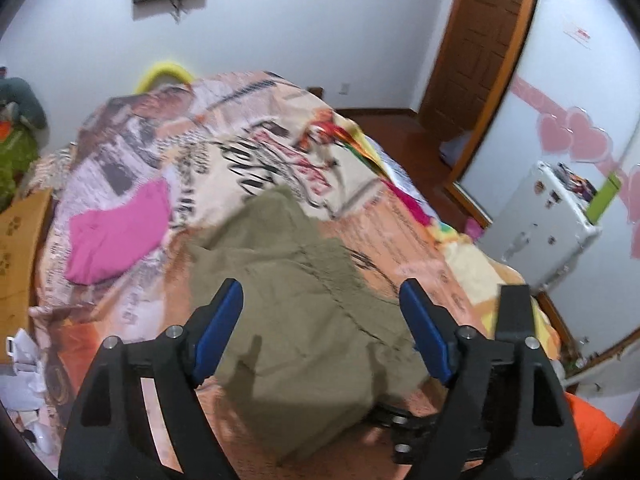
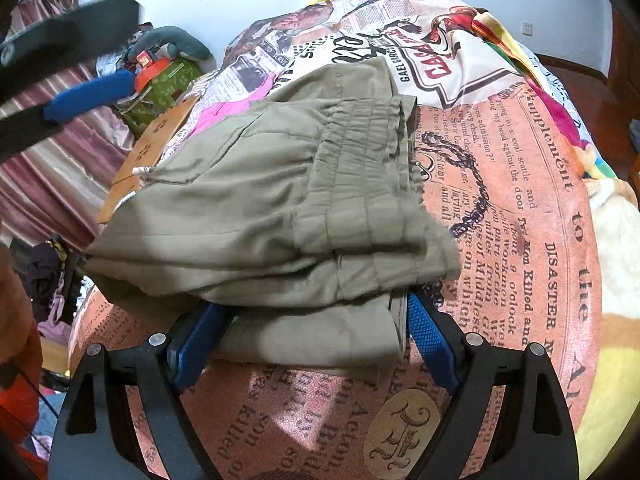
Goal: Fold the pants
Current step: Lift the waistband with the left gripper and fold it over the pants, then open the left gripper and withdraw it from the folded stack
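Observation:
The olive-green pants point(image 2: 280, 208) lie folded in a thick stack on the newspaper-print bedspread point(image 2: 520, 240), elastic waistband on top. In the left wrist view the pants point(image 1: 304, 320) lie just below my left gripper point(image 1: 320, 296), which is open and empty above them. My right gripper point(image 2: 316, 312) is open, its blue pads on either side of the near edge of the stack, partly under the top layers. The left gripper's blue finger point(image 2: 92, 94) shows at the upper left of the right wrist view.
A pink garment point(image 1: 116, 236) lies on the bed to the left of the pants. A cardboard box point(image 1: 16, 248) stands at the bed's left side. A white cabinet point(image 1: 536, 220) and a wooden door point(image 1: 476, 36) are at the right.

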`<state>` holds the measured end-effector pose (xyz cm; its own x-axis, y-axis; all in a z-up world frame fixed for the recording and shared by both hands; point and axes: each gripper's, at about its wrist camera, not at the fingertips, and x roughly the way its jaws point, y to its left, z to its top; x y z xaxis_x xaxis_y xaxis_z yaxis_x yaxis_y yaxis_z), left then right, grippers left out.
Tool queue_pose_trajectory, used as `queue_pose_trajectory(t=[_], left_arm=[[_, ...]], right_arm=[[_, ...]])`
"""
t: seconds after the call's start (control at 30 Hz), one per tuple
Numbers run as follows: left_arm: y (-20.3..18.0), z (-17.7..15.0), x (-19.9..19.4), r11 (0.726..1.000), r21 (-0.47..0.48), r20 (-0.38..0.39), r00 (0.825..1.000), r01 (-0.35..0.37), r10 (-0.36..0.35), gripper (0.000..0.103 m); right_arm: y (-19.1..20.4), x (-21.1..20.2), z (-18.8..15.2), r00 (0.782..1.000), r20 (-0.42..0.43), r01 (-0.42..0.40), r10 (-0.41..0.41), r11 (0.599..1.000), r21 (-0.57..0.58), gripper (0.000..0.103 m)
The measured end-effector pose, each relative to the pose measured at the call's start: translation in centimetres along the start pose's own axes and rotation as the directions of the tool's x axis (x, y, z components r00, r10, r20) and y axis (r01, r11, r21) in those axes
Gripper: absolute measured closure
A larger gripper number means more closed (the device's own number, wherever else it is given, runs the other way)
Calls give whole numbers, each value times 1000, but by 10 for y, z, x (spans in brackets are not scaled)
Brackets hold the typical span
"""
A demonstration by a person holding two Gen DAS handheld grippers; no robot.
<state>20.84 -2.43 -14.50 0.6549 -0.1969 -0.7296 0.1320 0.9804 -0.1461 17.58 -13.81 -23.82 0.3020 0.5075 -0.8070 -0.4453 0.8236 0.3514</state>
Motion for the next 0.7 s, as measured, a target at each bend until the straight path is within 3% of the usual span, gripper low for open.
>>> queue_pose_trajectory(t=[0.2, 0.3, 0.43, 0.57, 0.7], left_arm=[[43, 18, 25, 985, -10, -6, 985, -175, 175, 13], [67, 27, 55, 969, 10, -75, 966, -246, 246, 13], [95, 34, 98, 960, -3, -175, 945, -281, 276, 13], [106, 39, 137, 943, 45, -231, 915, -329, 330, 13], [108, 34, 177, 903, 137, -251, 868, -408, 430, 13]], right_arm=[[1, 0, 0, 1000, 1, -2, 2, 1000, 3, 16], [0, 0, -1, 1000, 2, -4, 4, 1000, 4, 16], [-1, 0, -1, 1000, 5, -12, 12, 1000, 12, 16], [-3, 0, -1, 1000, 8, -22, 22, 1000, 20, 16], [-4, 0, 0, 999, 5, -32, 32, 999, 23, 16]])
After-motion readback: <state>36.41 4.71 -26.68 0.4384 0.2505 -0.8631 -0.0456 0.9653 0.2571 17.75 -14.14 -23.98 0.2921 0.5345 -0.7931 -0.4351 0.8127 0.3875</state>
